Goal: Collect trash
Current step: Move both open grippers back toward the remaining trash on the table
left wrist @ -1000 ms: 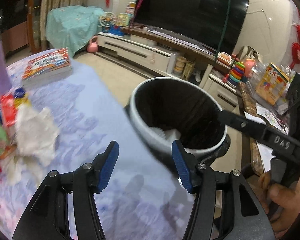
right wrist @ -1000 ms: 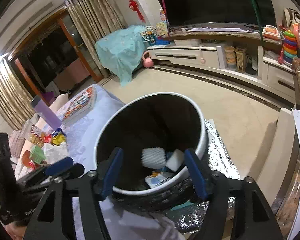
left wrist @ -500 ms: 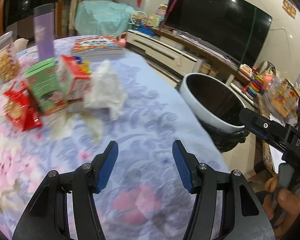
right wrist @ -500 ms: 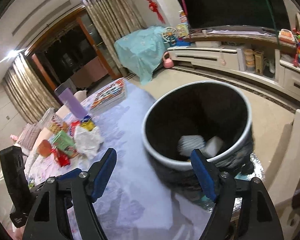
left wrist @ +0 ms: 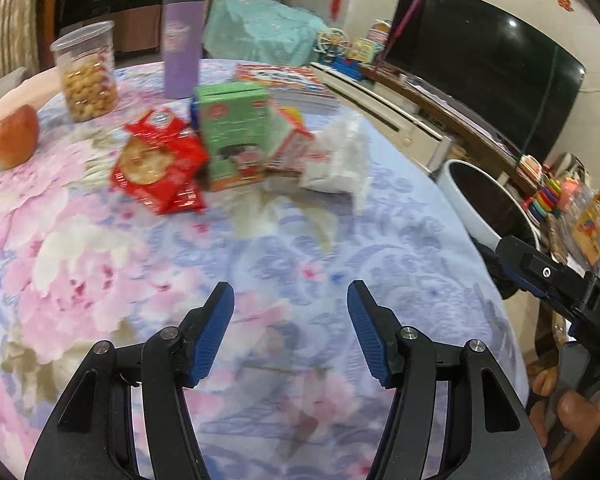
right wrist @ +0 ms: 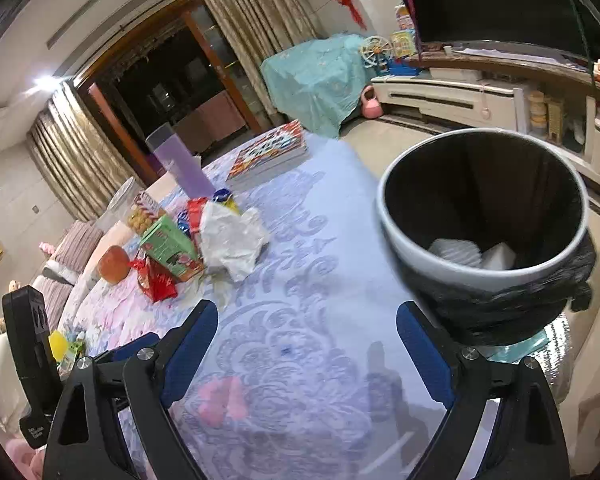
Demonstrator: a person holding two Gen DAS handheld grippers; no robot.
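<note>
A pile of trash lies on the flowered tablecloth: a red snack wrapper (left wrist: pixel 160 166), a green carton (left wrist: pixel 234 136), a red-and-white carton (left wrist: pixel 290 142) and crumpled white paper (left wrist: pixel 338 158). The paper (right wrist: pixel 230 240) and green carton (right wrist: pixel 170 248) also show in the right wrist view. A white bin (right wrist: pixel 484 216) with a black liner stands off the table's right edge and holds white scraps; its rim (left wrist: pixel 466 204) shows in the left view. My left gripper (left wrist: pixel 290 312) is open and empty above the cloth, short of the pile. My right gripper (right wrist: pixel 306 334) is open and empty between pile and bin.
A purple tumbler (left wrist: pixel 182 40), a clear jar of snacks (left wrist: pixel 86 70), an apple (left wrist: pixel 16 136) and a book (left wrist: pixel 282 76) stand behind the pile. The table (left wrist: pixel 472 280) ends just right of the left gripper. A TV cabinet (right wrist: pixel 472 94) lines the far wall.
Both grippers have swung left from over the bin to over the table. The trash pile now lies ahead of the left gripper. Both jaws stay open and empty.
</note>
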